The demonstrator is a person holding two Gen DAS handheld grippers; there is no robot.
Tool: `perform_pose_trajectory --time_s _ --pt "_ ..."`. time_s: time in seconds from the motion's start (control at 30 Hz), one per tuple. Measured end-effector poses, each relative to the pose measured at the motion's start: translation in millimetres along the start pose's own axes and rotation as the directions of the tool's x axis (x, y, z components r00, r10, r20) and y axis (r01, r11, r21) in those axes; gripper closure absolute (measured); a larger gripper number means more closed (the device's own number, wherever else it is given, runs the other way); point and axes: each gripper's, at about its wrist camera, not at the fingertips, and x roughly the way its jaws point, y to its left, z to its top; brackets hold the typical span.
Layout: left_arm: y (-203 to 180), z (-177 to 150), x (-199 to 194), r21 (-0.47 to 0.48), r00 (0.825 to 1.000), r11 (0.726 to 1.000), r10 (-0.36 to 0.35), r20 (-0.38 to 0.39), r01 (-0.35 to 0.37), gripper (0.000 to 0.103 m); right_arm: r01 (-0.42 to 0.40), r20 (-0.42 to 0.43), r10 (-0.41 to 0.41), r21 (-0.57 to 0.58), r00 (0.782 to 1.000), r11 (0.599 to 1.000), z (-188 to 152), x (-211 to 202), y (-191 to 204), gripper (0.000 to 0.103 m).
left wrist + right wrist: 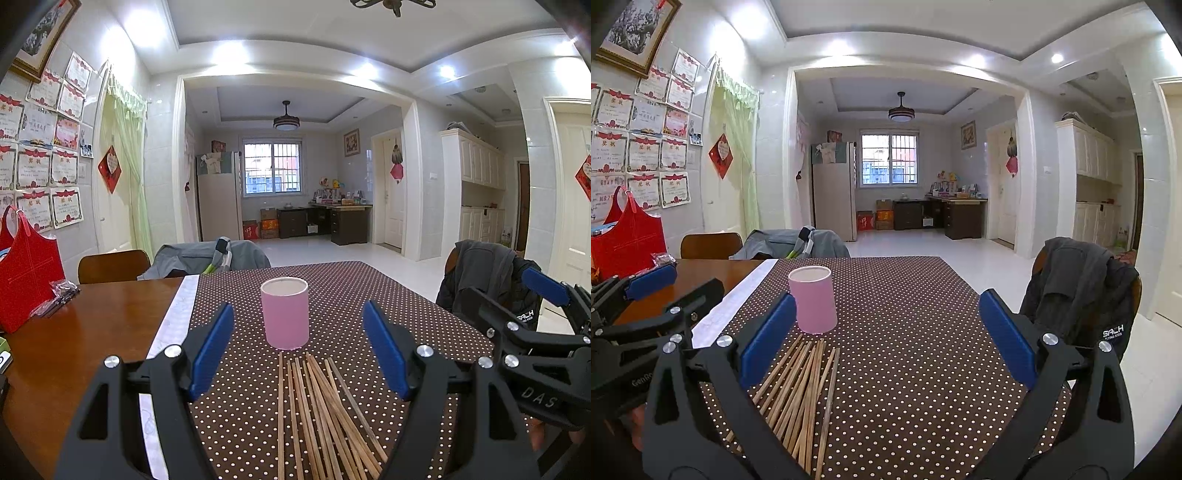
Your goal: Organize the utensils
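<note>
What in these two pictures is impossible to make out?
- Inside of the pink cup: both views look from too low, and its wall hides it.
- Near ends of the chopsticks: cut off by the bottom edge in the left view, behind the right gripper in the right view.
- Wall certificates: print too small.

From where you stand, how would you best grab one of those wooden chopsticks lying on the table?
I'd take the outermost chopstick on the right side of the pile, near its middle, coming straight down with the right gripper. It lies flat and slightly apart from the rest on the dotted cloth, so fingers can straddle its thin shaft.
</note>
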Motion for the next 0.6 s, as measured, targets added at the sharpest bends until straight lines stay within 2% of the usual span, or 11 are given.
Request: perform_pose_trajectory --time_s 0.47,0.6 --pt "8 -12 18 -0.003 0.999 1.000 0.007 -0.043 -0.008 0.032 -0.011 -0.046 0.011 -0.001 0.999 1.000 -5 17 4 0.006" --pt "13 -12 25 -0.014 0.997 1.000 -0.015 -0.069 0.014 0.032 -0.021 -0.069 0.021 0.004 0.997 1.000 -7 24 4 0.006"
